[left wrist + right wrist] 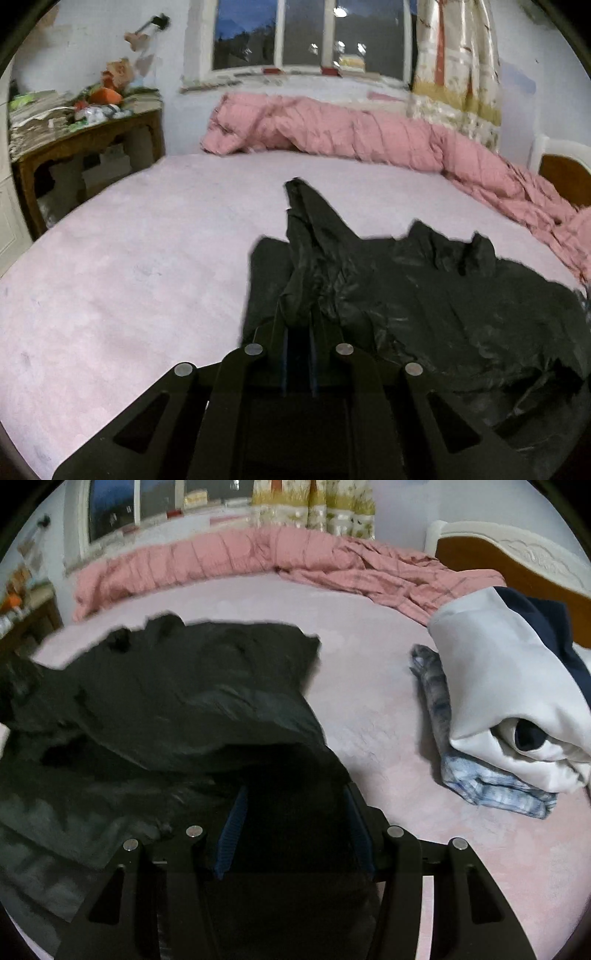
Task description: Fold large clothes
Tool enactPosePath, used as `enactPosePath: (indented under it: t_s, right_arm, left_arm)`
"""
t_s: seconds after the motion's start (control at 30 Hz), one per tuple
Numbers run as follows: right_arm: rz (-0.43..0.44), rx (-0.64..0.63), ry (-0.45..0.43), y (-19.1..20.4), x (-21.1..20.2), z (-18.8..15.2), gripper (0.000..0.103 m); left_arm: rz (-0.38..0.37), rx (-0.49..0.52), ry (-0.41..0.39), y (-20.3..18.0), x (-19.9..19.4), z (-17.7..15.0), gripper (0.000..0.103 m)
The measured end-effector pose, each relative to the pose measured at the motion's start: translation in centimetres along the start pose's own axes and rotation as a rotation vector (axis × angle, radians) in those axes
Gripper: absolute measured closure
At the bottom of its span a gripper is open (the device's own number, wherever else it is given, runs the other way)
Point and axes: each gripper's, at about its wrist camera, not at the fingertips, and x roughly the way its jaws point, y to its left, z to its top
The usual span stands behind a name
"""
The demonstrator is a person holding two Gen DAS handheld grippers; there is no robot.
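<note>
A large black garment [424, 295] lies crumpled on the pink bed sheet [129, 258]. My left gripper [299, 325] is shut on a bunched fold of it, and one end of the cloth sticks forward past the fingers. In the right wrist view the same black garment [177, 694] spreads across the left half. My right gripper [291, 797] is open, its jaws wide apart, with black cloth lying between and over the fingertips.
A rumpled pink quilt [351, 129] runs along the far side of the bed. A stack of folded clothes, white and navy over blue denim [509, 709], sits at the right. A wooden side table [74, 147] with clutter stands at the left. A headboard [517, 565] is at the far right.
</note>
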Motion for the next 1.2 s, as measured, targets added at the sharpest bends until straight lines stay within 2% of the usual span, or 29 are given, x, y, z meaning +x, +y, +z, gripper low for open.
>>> enactPosePath:
  t_s: [0.1, 0.17, 0.3, 0.37, 0.4, 0.47, 0.5, 0.57, 0.63, 0.73, 0.77, 0.8, 0.83, 0.9, 0.93, 0.97, 1.03, 1.13, 1.2]
  right_arm:
    - [-0.035, 0.061, 0.056, -1.1, 0.9, -0.5, 0.048]
    - [-0.038, 0.106, 0.076, -1.9, 1.0, -0.7, 0.048]
    - [-0.07, 0.1, 0.068, -2.6, 0.2, -0.7, 0.048]
    - [-0.06, 0.11, 0.061, -3.2, -0.4, -0.6, 0.048]
    - [-0.04, 0.119, 0.049, -3.5, -0.9, -0.5, 0.048]
    - [0.015, 0.143, -0.023, -4.1, -2.5, -0.1, 0.048]
    - [0.038, 0.152, -0.076, -4.2, -3.7, 0.2, 0.048]
    - [0.079, 0.152, -0.164, -3.9, -5.7, 1.0, 0.048]
    - [0.146, 0.129, -0.191, -2.9, -6.5, 1.8, 0.048]
    - [0.271, 0.099, -0.141, -1.0, -5.1, 3.2, 0.052]
    - [0.295, 0.097, -0.098, -0.3, -3.8, 3.6, 0.058]
    - [0.301, 0.092, -0.056, 0.3, -2.5, 3.8, 0.065]
    - [0.298, 0.083, -0.027, 0.7, -1.3, 3.9, 0.067]
    - [0.252, 0.072, 0.039, 1.1, 1.5, 3.8, 0.067]
    - [0.226, 0.085, 0.072, 0.8, 2.8, 3.6, 0.067]
    - [0.209, 0.1, 0.102, 0.7, 4.0, 3.5, 0.067]
    - [0.237, 0.144, 0.123, -0.2, 5.2, 3.1, 0.067]
    - [0.204, 0.107, 0.106, 0.2, 4.6, 3.0, 0.067]
    - [0.175, 0.079, 0.065, 0.6, 3.7, 2.9, 0.067]
  left_arm:
    - [0.046, 0.038, 0.008, -0.1, 0.0, 0.1, 0.094]
    - [0.065, 0.062, 0.049, -0.3, 0.7, -0.2, 0.09]
    - [0.122, 0.064, 0.135, 0.1, 2.3, -0.8, 0.087]
    - [0.157, 0.042, 0.16, 0.6, 2.8, -0.8, 0.079]
    - [0.164, 0.04, 0.164, 0.8, 2.9, -0.9, 0.072]
    - [0.151, 0.035, 0.144, 1.2, 2.6, -0.8, 0.061]
    - [0.13, 0.027, 0.127, 1.3, 2.1, -0.7, 0.06]
    - [0.066, 0.009, 0.093, 1.6, 1.0, -0.4, 0.046]
    - [0.003, 0.009, 0.077, 1.6, 0.2, -0.3, 0.042]
    - [-0.075, 0.007, 0.099, 1.5, 0.1, -0.3, 0.041]
    - [-0.086, 0.014, 0.116, 1.3, 0.4, -0.4, 0.041]
    - [-0.074, 0.026, 0.132, 1.0, 0.8, -0.5, 0.041]
    - [-0.035, 0.051, 0.16, 0.7, 1.5, -0.6, 0.04]
    - [0.11, 0.121, 0.222, 0.2, 3.4, -1.4, 0.037]
    - [0.166, 0.143, 0.24, 0.1, 4.3, -1.6, 0.03]
    - [0.174, 0.144, 0.261, 0.3, 5.1, -1.9, 0.026]
    - [0.119, 0.094, 0.295, 1.2, 5.7, -1.9, 0.026]
    - [0.09, 0.065, 0.245, 1.7, 4.7, -1.6, 0.026]
    - [0.061, 0.076, 0.146, 1.3, 2.6, -1.0, 0.026]
